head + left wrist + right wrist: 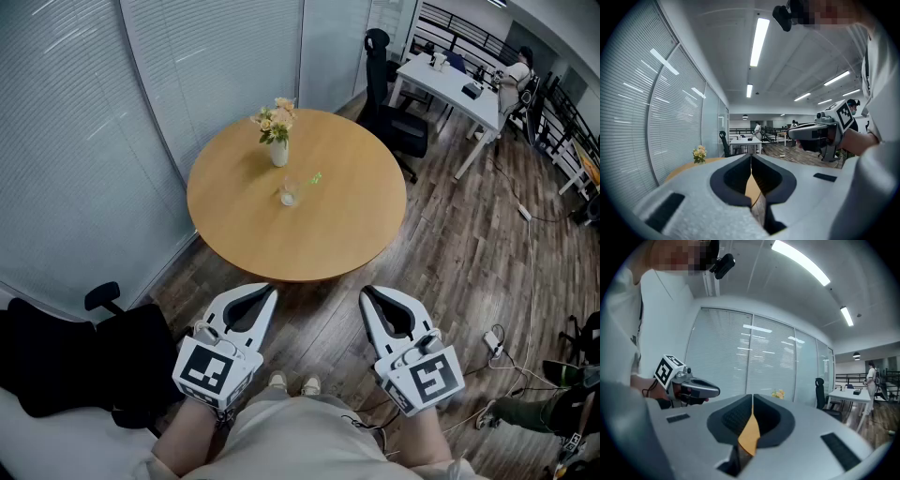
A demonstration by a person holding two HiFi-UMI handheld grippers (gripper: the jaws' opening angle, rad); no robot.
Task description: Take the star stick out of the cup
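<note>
A clear cup (289, 192) stands near the middle of the round wooden table (347, 225), with the green star stick (314, 178) leaning out of it to the right. My left gripper (265, 292) and right gripper (367, 293) hover side by side just short of the table's near edge, well away from the cup. Both are shut with nothing between their jaws. In the left gripper view the left gripper (751, 157) has its tips together, and in the right gripper view the right gripper (752, 398) does too. The cup is hidden in both gripper views.
A white vase of flowers (277, 131) stands at the table's far left. A black office chair (398, 117) is behind the table, another black chair (84, 352) at my left. White desks (450, 89) and cables (511, 361) lie to the right.
</note>
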